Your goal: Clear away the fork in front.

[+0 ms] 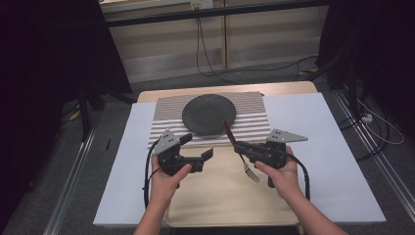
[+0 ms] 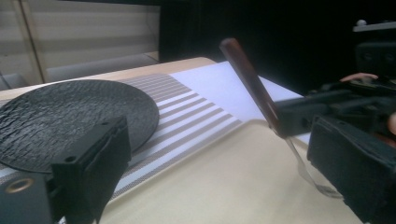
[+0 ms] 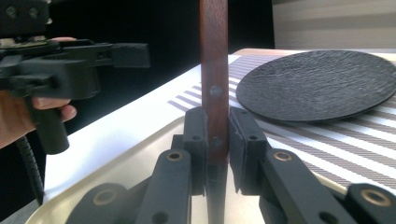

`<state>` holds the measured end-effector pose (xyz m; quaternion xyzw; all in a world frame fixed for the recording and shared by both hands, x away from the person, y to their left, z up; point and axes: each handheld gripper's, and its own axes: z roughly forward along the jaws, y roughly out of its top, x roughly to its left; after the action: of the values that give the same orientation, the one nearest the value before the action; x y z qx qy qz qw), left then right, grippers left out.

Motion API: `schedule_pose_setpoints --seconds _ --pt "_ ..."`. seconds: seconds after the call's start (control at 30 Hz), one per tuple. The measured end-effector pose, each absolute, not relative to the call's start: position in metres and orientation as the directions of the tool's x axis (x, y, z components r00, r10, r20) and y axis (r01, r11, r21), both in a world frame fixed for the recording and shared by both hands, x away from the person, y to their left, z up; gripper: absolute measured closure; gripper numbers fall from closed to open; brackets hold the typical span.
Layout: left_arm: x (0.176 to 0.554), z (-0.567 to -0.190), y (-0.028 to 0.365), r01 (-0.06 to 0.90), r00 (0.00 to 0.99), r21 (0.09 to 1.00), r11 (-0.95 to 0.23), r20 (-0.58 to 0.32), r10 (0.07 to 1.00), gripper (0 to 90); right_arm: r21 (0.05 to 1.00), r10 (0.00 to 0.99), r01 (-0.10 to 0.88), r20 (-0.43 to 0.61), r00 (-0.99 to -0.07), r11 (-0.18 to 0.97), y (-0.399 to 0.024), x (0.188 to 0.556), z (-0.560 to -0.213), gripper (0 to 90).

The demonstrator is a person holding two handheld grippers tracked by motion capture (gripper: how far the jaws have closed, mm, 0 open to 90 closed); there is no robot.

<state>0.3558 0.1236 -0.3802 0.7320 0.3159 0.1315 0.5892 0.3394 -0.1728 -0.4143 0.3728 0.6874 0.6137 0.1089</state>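
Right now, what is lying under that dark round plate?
The black plate rests on a grey-and-white striped placemat, which shows all around it and overlaps the beige tray in front. The stretch of mat directly beneath the plate is covered.

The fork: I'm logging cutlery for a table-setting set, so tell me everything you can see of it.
The fork has a dark reddish-brown wooden handle with small rivets and a silvery metal neck and tines. The right tongs are shut on the handle near its lower end. It hangs tilted in the air, handle up toward the black plate, tines down over the beige tray. Whether the tines touch the tray cannot be told.
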Motion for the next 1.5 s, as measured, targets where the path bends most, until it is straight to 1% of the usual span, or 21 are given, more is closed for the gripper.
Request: schedule_pose_setpoints --seconds 0.1,0.2,0.3,0.47,0.53,0.6,0.63,0.67,0.7,0.73,0.77,0.8,0.9,1.03,1.1,1.17,1.27,1.33,1.47,1.5 --pt "0.358 -0.382 0.118 0.317 0.77 0.942 -0.109 -0.189 0.61 8.7 0.924 0.641 0.381 0.309 -0.702 -0.028 -0.17 0.339 -0.415 78.5" --pt "0.359 -0.382 0.111 0.331 0.773 0.939 -0.091 -0.214 0.597 13.5 0.926 0.638 0.377 0.307 -0.706 -0.028 -0.168 0.34 -0.416 78.5" --pt "0.362 -0.382 0.102 0.358 0.766 0.932 -0.059 -0.257 0.589 18.9 0.925 0.631 0.38 0.31 -0.711 -0.027 -0.165 0.34 -0.416 78.5" --pt "0.368 -0.382 0.088 0.378 0.757 0.926 0.0 -0.309 0.576 32.0 0.924 0.615 0.381 0.312 -0.724 -0.019 -0.158 0.339 -0.415 78.5" --pt "0.369 -0.382 0.085 0.393 0.757 0.919 0.035 -0.345 0.556 44.4 0.926 0.606 0.378 0.31 -0.732 -0.017 -0.156 0.338 -0.413 78.4" --pt "0.37 -0.382 0.084 0.416 0.752 0.907 0.073 -0.388 0.533 63.1 0.928 0.601 0.372 0.31 -0.737 -0.023 -0.155 0.337 -0.411 78.4" --pt "0.37 -0.381 0.084 0.434 0.757 0.895 0.104 -0.425 0.496 72.1 0.927 0.584 0.375 0.314 -0.748 -0.019 -0.154 0.338 -0.409 78.3" --pt "0.37 -0.38 0.083 0.445 0.764 0.889 0.11 -0.441 0.47 76.8 0.928 0.581 0.372 0.309 -0.753 -0.012 -0.153 0.337 -0.408 78.3" --pt "0.368 -0.378 0.083 0.434 0.764 0.896 0.093 -0.421 0.488 79.2 0.932 0.584 0.362 0.297 -0.755 -0.006 -0.152 0.337 -0.408 85.3" --pt "0.368 -0.377 0.084 0.437 0.771 0.896 0.084 -0.421 0.477 79.1 0.935 0.571 0.353 0.291 -0.768 -0.002 -0.152 0.336 -0.408 88.2" --pt "0.369 -0.375 0.086 0.449 0.774 0.889 0.089 -0.437 0.458 80.6 0.933 0.576 0.36 0.3 -0.76 -0.011 -0.151 0.336 -0.408 86.6" --pt "0.369 -0.374 0.089 0.459 0.77 0.882 0.105 -0.454 0.448 81.1 0.937 0.591 0.349 0.293 -0.751 -0.021 -0.152 0.335 -0.408 78.2" --pt "0.368 -0.369 0.096 0.46 0.774 0.885 0.078 -0.442 0.453 81.1 0.938 0.605 0.346 0.279 -0.746 -0.007 -0.157 0.335 -0.407 75.7" --pt "0.369 -0.368 0.109 0.471 0.771 0.88 0.059 -0.443 0.458 81.1 0.95 0.64 0.312 0.231 -0.733 0.014 -0.163 0.333 -0.409 60.7" --pt "0.369 -0.368 0.114 0.476 0.771 0.878 0.05 -0.444 0.456 81.1 0.952 0.649 0.306 0.22 -0.729 0.02 -0.167 0.332 -0.409 57.7" --pt "0.369 -0.368 0.118 0.48 0.773 0.877 0.026 -0.437 0.46 81.1 0.957 0.666 0.29 0.194 -0.72 0.034 -0.171 0.331 -0.409 51.2" --pt "0.369 -0.368 0.123 0.484 0.769 0.875 0.02 -0.436 0.467 81.1 0.951 0.681 0.307 0.21 -0.702 0.023 -0.179 0.33 -0.411 45.9" --pt "0.369 -0.368 0.125 0.486 0.768 0.874 0.018 -0.437 0.469 81.1 0.953 0.699 0.299 0.188 -0.69 0.039 -0.184 0.329 -0.412 41.3" --pt "0.369 -0.37 0.128 0.492 0.769 0.871 -0.008 -0.43 0.473 81.1 0.957 0.723 0.288 0.175 -0.668 0.035 -0.195 0.326 -0.413 34.6" --pt "0.37 -0.37 0.129 0.492 0.77 0.871 -0.013 -0.428 0.474 81.1 0.959 0.729 0.282 0.169 -0.664 0.034 -0.198 0.326 -0.414 34.0"
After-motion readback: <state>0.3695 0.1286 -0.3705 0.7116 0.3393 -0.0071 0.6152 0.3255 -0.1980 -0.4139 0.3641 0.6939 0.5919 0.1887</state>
